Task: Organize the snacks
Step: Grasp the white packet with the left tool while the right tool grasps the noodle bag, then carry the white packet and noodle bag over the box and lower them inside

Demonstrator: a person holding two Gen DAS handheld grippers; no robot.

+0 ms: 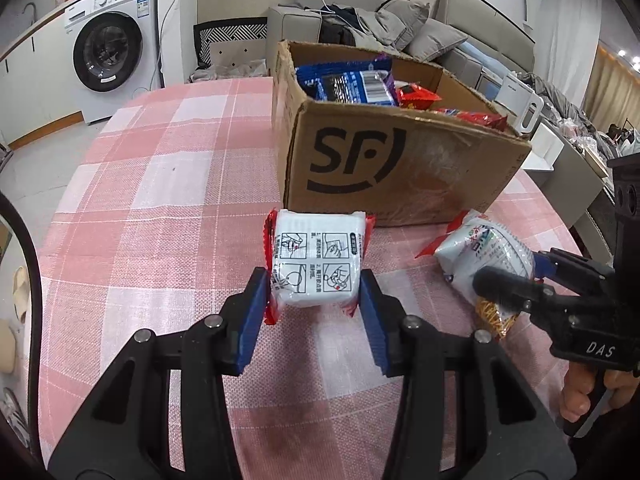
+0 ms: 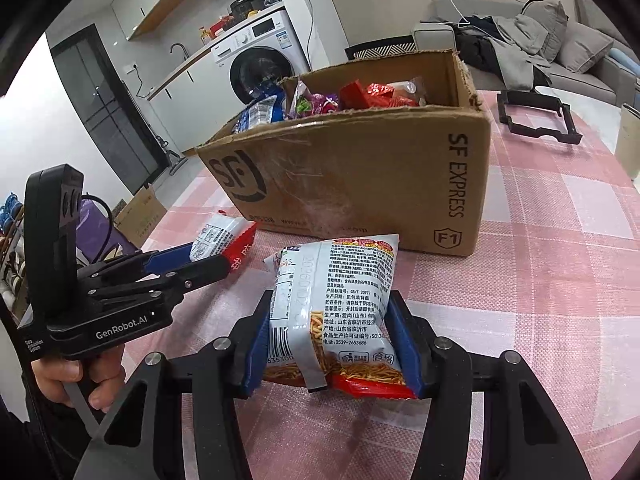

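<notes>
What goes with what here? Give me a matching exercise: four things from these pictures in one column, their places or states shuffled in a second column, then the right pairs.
Things:
1. white packet with printed diagrams
2. noodle snack bag
3. cardboard box
4. black frame

Places or states:
A. lying on the tablecloth beyond the box, touched by neither gripper
B. standing open on the table with snacks inside
C. between the fingers of the left gripper
D. between the fingers of the right gripper

Pairs: 1-C, 2-D, 3-B, 4-A
</notes>
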